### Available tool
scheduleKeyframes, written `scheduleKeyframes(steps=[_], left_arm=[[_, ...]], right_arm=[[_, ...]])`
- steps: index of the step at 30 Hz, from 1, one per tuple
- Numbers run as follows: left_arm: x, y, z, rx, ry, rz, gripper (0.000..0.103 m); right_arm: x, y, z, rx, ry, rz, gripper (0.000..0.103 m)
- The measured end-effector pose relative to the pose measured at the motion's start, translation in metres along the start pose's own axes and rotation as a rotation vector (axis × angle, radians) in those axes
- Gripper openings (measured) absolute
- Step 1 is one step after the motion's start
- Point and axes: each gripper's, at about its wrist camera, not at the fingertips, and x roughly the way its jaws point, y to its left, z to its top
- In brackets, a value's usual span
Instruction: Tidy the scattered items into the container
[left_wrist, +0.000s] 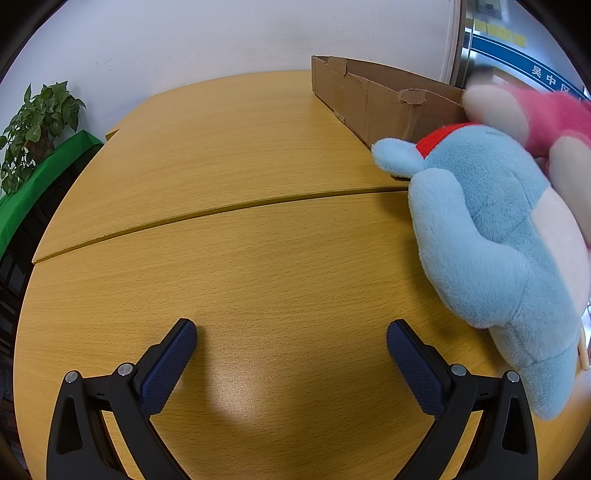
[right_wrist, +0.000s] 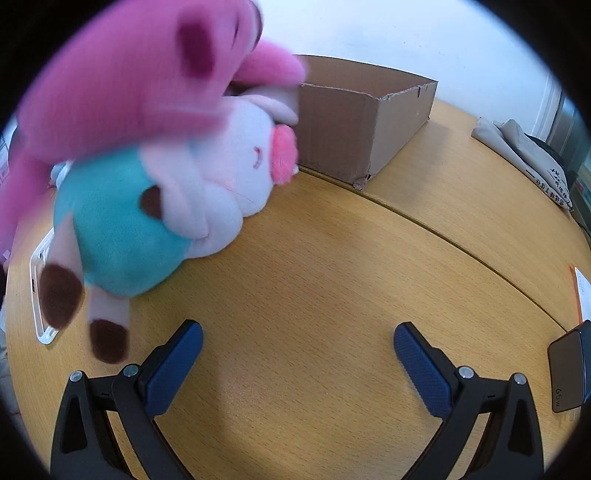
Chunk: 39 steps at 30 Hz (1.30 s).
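Crowding the right edge of the left wrist view, a pale blue plush toy (left_wrist: 491, 236) with a red collar runs out of frame, and a pink plush toy (left_wrist: 535, 114) above it is blurred and cut off too. In the right wrist view the pink plush toy (right_wrist: 122, 74) fills the upper left so closely that its shape is hard to read; under it lies a white plush toy in a teal top (right_wrist: 166, 206), its brown-tipped legs blurred. A clear plastic piece (right_wrist: 38, 295) is partly hidden beneath that toy.

The cardboard box (left_wrist: 373, 99) is open-topped with torn flap edges; the blue toy's tip lies just in front of its near wall, and the white toy's head lies just beside the box's (right_wrist: 354, 129) near corner. In front of the box the wooden table (left_wrist: 240, 258) is bare, crossed by a seam between two tabletops.

The left gripper (left_wrist: 291, 354) is spread wide over bare wood, holding nothing. The right gripper (right_wrist: 298, 352) is likewise spread wide and empty.

A dark charger block (right_wrist: 567, 369) sits at the table's (right_wrist: 332, 277) right edge. A potted plant (left_wrist: 37, 129) stands left of the box against a white wall (left_wrist: 203, 40); a grey bag (right_wrist: 524, 155) lies right of the box.
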Motion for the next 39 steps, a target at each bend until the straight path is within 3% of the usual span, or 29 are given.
scheduleKeyframes(steps=[33,39], left_arm=[[0.010,0.007,0.012,0.013,0.001,-0.009,0.103],[0.009,0.002,0.012,-0.058,0.011,0.046,0.103]], right_arm=[[0.001,0.004,0.002,0.024,0.000,-0.020,0.103],[-0.002,0.014,-0.001,0.072,0.003,-0.062,0.102]])
